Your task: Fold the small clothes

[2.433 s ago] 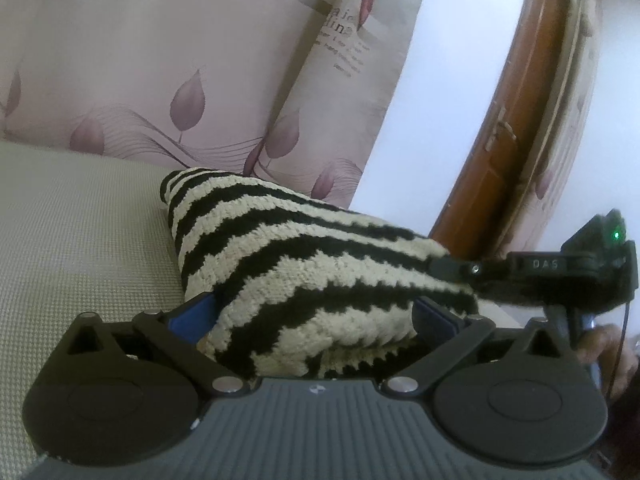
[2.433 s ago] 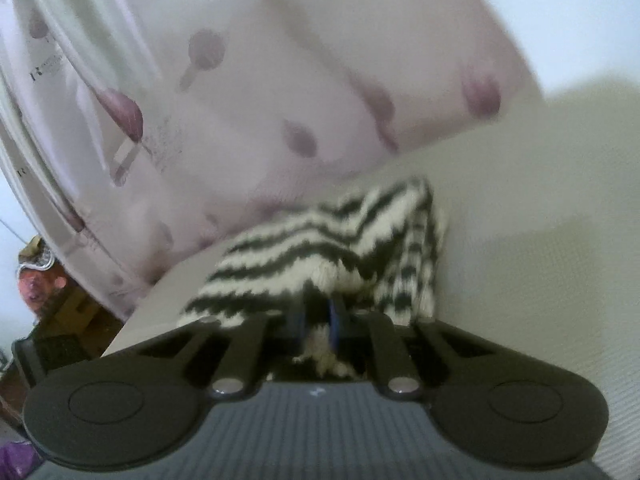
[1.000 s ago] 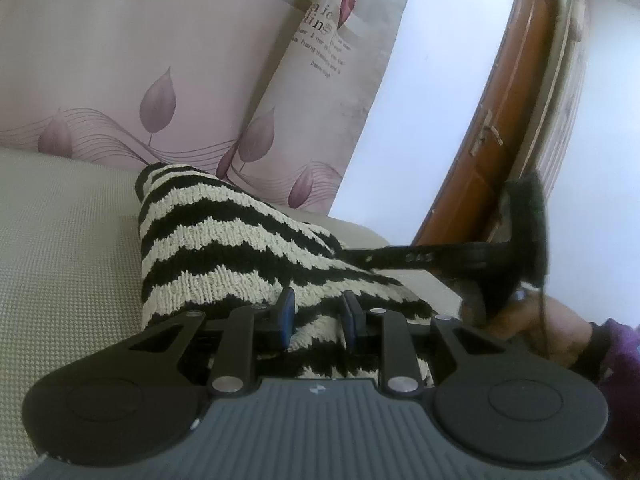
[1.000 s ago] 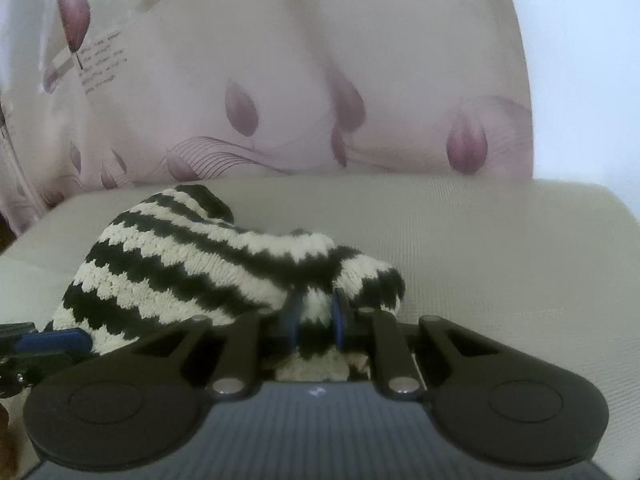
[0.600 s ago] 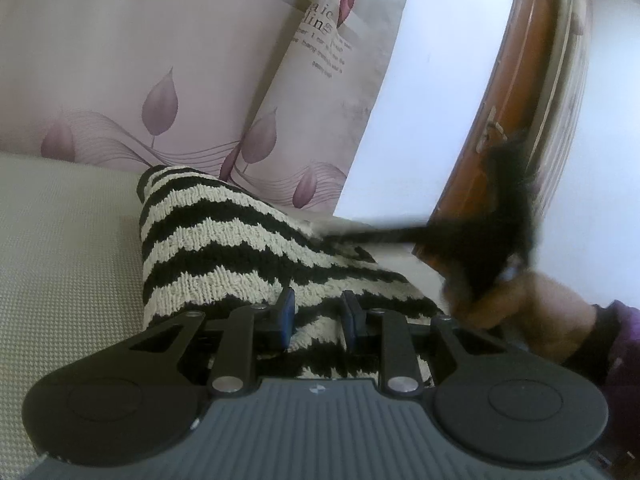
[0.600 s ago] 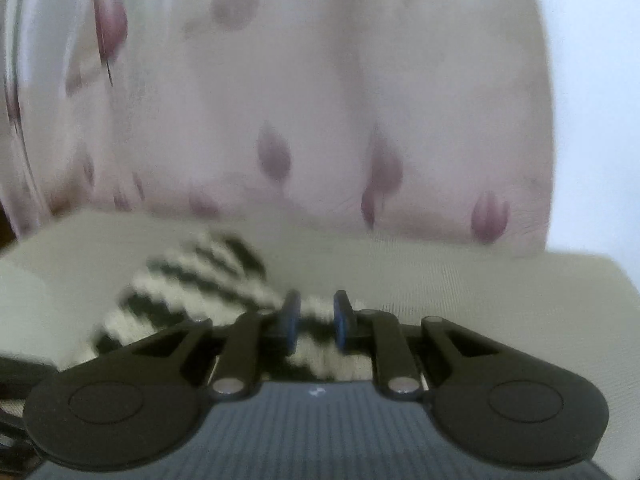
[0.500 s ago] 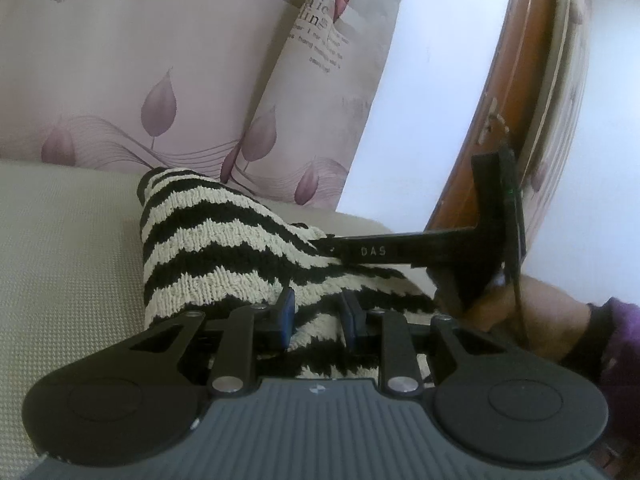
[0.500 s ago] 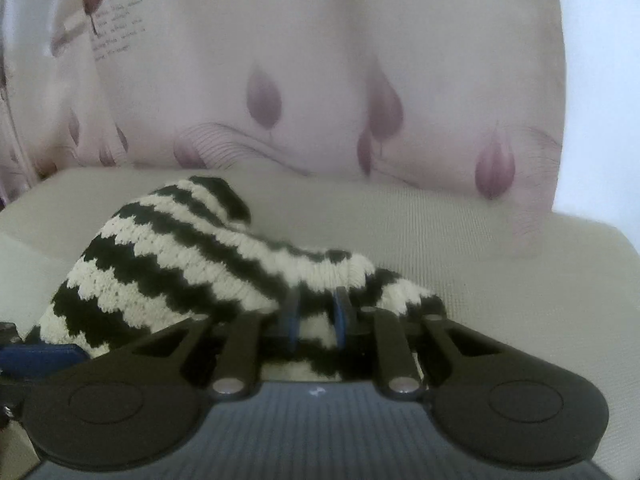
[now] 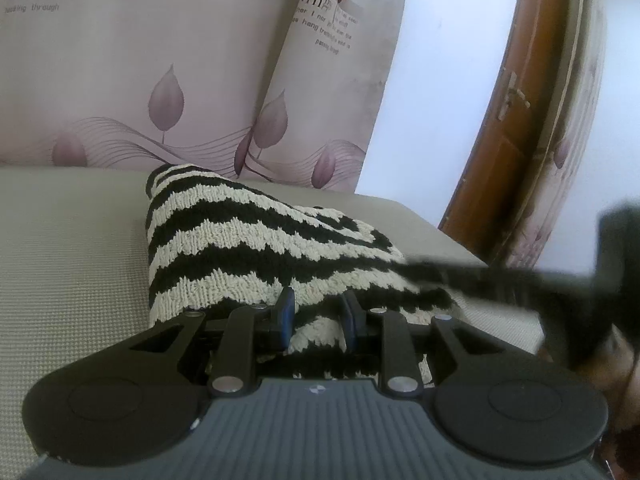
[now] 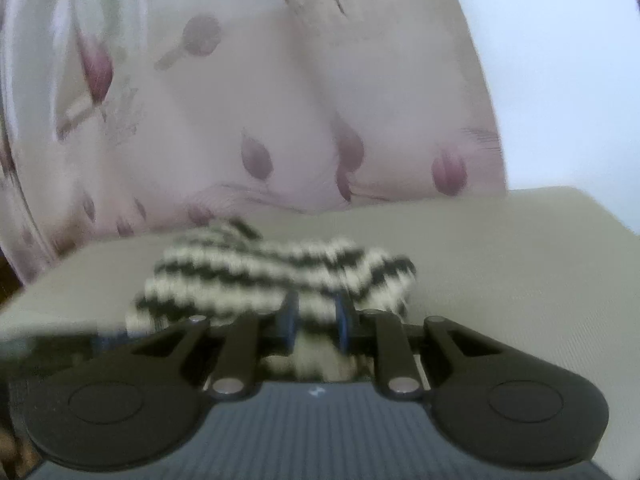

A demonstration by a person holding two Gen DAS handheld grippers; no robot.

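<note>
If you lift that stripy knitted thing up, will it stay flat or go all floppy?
Probably floppy: the stripy knit already sags and bunches between the left tongs. It looks soft and light, lying humped on the cushion. The chunky yarn likely grips rather than slips, though the right tongs are opening around it.

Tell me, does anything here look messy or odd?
Only the striped knit garment: it sits humped and bunched on the beige cushion, not flat, with both claws, left and right, at its near edge.
</note>
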